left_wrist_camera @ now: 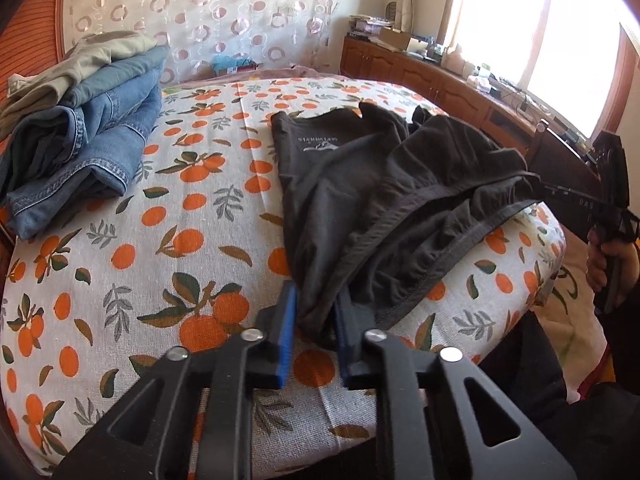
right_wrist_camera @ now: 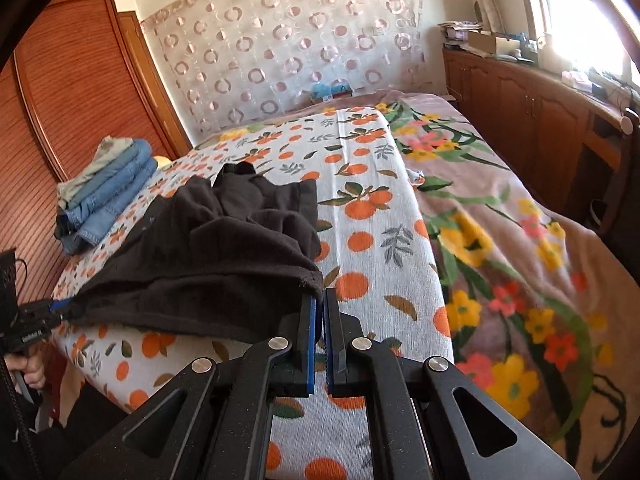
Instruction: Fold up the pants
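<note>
The black pants [left_wrist_camera: 384,200] lie rumpled on the near half of the bed [left_wrist_camera: 132,264], on the sheet printed with oranges, with the waistband end hanging toward the near edge. The left hand-held gripper [left_wrist_camera: 316,320] has a bunched corner of the waistband between its blue pads, and the pads look pressed onto the cloth. The right hand-held gripper [right_wrist_camera: 320,312] is closed on the other corner of the waistband, so the band stretches between the two, sagging a little in the middle.

The cloth looks thin, soft and light, with no stiffness of its own: it drapes and wrinkles wherever it is not pulled taut. It should lift with little effort but will slump and fold on itself if either corner slackens. The hemmed, elasticated waistband is the thickest and firmest part, so the two outer corners of it seem the best places to hold; a pinch on the smooth leg fabric would likely slip.

A stack of folded jeans [left_wrist_camera: 84,128] sits at the far left of the bed, well apart from the black pants.
</note>
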A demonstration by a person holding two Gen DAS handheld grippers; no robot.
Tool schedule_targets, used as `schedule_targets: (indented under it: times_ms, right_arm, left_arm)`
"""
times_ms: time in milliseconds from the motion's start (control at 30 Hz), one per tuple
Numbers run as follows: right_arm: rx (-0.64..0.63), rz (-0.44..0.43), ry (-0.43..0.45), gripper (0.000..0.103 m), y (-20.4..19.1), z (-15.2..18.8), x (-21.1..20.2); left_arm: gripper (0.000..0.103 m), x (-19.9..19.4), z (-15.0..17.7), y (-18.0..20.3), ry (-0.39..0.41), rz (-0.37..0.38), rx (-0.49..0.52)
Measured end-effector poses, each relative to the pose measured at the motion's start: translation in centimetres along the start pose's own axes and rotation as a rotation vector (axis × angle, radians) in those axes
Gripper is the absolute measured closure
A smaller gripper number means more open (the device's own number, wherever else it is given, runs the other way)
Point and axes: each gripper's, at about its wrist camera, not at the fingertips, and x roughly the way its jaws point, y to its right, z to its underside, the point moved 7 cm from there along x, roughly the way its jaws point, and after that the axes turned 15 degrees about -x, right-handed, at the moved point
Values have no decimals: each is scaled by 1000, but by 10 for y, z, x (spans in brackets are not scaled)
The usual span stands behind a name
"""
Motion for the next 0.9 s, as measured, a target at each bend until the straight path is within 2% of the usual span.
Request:
schedule_targets:
  times_ms: [133, 367, 567, 700, 733, 767, 900]
  right_arm:
    - [-24, 22, -3, 98, 4, -8, -7]
    - [-118, 102, -39, 79, 5, -14, 1]
    - [-198, 93, -58, 72, -6, -23, 7]
    - [-232, 105, -56, 72, -10, -29, 6]
    - [-229, 96, -46, 81, -11, -30, 4]
    - [-224, 80, -29, 98, -12, -32, 1]
    - [-201, 62, 40, 98, -9, -47, -23]
  left_arm:
    - [89, -3, -5, 1, 24, 1, -5]
    - [91, -7, -8, -2, 38, -7, -15]
    - [91, -6, -7, 0, 33, -4, -8]
    - [92, -6, -9, -1, 34, 2, -12]
    - [93, -5, -9, -1, 35, 3, -13]
    - [94, -6, -11, -1, 39, 4, -13]
    - [94, -19, -29, 2, 86, 13, -15]
